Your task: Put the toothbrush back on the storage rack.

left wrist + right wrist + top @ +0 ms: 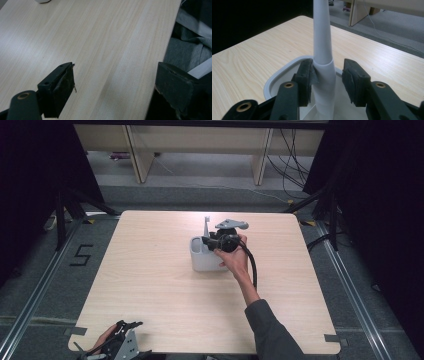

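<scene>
A slim grey-white handle (pixel 322 50) stands upright in the pale holder (pixel 202 262) at mid-table, tapering upward. The right gripper (pixel 328 75) straddles it, 2 jaws parted, left pad touching, right pad clear. The left gripper (pixel 115 86), spread wide, hangs over the bare table (pixel 100 37) edge.

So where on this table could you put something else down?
The pale wooden table is bare left of the white plastic holder, and along the right edge too. It's crowded only at the holder, where the right tool hangs over the grey handled utensil.
</scene>
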Tool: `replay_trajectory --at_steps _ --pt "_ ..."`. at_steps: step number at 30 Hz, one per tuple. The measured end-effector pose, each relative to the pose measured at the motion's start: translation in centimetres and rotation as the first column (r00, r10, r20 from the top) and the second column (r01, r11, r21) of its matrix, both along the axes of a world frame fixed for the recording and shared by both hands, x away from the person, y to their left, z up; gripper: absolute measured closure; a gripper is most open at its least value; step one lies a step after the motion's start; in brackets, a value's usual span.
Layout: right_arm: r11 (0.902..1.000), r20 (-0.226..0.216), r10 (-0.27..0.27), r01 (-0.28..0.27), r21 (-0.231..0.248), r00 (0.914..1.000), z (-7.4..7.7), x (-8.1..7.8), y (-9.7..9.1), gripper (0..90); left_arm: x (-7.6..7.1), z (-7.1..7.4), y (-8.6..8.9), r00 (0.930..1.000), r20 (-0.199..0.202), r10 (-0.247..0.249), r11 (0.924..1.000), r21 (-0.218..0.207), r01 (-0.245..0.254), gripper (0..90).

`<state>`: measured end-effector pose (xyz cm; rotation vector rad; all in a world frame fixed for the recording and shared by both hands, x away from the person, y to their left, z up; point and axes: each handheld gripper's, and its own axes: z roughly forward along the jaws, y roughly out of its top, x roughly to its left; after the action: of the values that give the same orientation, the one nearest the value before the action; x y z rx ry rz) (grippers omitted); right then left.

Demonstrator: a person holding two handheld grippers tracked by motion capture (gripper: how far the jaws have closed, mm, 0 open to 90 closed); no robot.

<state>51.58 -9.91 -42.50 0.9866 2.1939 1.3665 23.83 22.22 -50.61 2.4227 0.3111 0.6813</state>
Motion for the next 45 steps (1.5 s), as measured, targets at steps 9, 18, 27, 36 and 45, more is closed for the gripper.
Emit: replay_trajectory --at_steps 9,18,27,36,45 --pt "0.9999 -0.016 0.001 -0.001 -0.014 0.9999 0.4 -0.5 0.1 56.1 0.0 -0.1 0.0 1.0 0.004 0.002 0.9999 -0.01 -0.002 15.2" --pt "1.0 -0.002 -0.005 0.005 0.004 1.0 0.6 -0.6 -0.2 50.7 0.0 -0.1 0.0 1.0 0.005 -0.001 1.0 -0.007 0.001 15.2" --pt "0.9997 0.009 0.011 -0.011 -0.023 0.9999 1.2 -1.2 -0.4 45.5 0.0 0.0 0.0 1.0 0.006 0.006 1.0 -0.002 -0.006 15.2" --pt "0.9995 0.011 0.025 -0.025 -0.019 0.9996 1.5 -2.1 -1.0 44.0 0.0 -0.1 0.0 1.0 0.005 0.004 0.9999 -0.013 -0.004 15.2" --pt "0.9992 0.007 0.036 -0.035 -0.018 0.9993 1.8 -3.1 -1.7 42.1 0.0 0.0 0.0 1.0 0.006 0.007 1.0 -0.002 -0.007 15.2"
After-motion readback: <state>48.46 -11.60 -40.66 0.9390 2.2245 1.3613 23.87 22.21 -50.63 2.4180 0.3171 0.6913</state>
